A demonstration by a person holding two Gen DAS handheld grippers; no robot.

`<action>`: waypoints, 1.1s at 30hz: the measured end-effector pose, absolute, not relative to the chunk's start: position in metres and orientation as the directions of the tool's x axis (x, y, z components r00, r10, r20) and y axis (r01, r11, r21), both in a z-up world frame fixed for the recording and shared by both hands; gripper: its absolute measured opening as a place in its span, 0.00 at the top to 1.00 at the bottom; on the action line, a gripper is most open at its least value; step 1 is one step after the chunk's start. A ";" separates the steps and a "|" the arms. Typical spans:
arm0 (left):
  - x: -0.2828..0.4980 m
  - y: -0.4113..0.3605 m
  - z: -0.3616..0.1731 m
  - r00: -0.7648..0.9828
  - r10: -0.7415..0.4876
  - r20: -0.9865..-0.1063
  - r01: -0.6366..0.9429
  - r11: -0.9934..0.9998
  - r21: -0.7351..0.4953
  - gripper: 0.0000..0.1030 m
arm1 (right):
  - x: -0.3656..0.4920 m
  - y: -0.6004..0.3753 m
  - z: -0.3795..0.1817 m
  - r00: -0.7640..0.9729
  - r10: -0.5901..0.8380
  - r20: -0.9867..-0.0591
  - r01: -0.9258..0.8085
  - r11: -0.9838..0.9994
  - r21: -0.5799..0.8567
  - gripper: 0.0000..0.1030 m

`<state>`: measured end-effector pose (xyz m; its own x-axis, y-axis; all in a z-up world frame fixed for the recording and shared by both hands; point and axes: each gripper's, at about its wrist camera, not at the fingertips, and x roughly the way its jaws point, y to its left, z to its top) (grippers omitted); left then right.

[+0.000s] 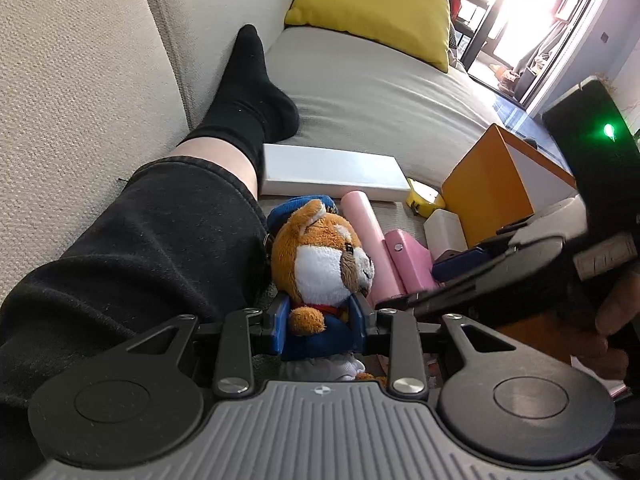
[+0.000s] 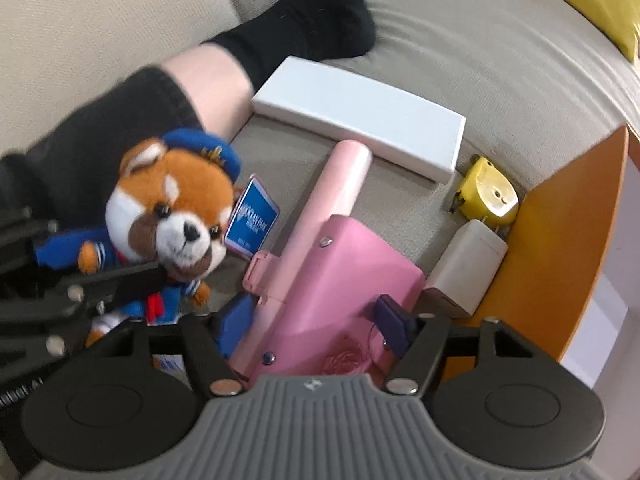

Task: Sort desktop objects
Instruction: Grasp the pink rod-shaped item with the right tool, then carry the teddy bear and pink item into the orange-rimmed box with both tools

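Note:
My left gripper (image 1: 320,328) is shut on a plush fox (image 1: 324,264) in a blue sailor suit and cap, holding it by the body; the plush also shows in the right wrist view (image 2: 168,208) with a blue tag (image 2: 252,216). My right gripper (image 2: 316,320) stands open around a pink handheld device (image 2: 328,276) with a long pink tube, lying on the sofa seat. Its blue pads sit on either side of the device's body. The right gripper also shows in the left wrist view (image 1: 460,276).
A white flat box (image 2: 360,116), a yellow tape measure (image 2: 488,192) and a white charger (image 2: 468,264) lie on the seat beside an orange box (image 2: 568,240). A leg in black shorts and sock (image 1: 248,92) rests to the left. A yellow cushion (image 1: 376,4) is behind.

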<state>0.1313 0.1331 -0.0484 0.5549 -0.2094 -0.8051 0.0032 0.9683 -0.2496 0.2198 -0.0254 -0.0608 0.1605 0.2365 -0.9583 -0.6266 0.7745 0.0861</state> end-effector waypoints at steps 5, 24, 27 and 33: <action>0.130 0.134 -0.049 0.555 -0.212 -0.804 0.005 0.968 -0.252 0.65 | 0.223 -0.040 -0.046 0.133 0.266 -0.955 -0.614 0.778 0.131 0.62; 0.129 0.125 -0.037 0.566 -0.193 -0.801 0.014 0.974 -0.225 0.65 | 0.213 -0.035 -0.036 0.250 0.174 -0.952 -0.698 0.714 -0.053 0.80; 0.127 0.125 -0.033 0.571 -0.188 -0.799 0.016 0.976 -0.219 0.65 | 0.210 -0.030 -0.040 0.274 0.164 -0.947 -0.717 0.692 -0.088 0.82; 0.114 0.123 -0.015 0.604 -0.177 -0.777 0.022 0.978 -0.206 0.65 | 0.206 -0.057 -0.001 0.297 0.297 -0.908 -0.681 0.732 0.016 0.82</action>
<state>0.1138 0.1230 -0.0147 0.6039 -0.1773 -0.7771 0.0224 0.9783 -0.2058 0.2058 -0.0566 -0.0012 0.2973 0.2965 -0.9076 -0.6812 0.7319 0.0160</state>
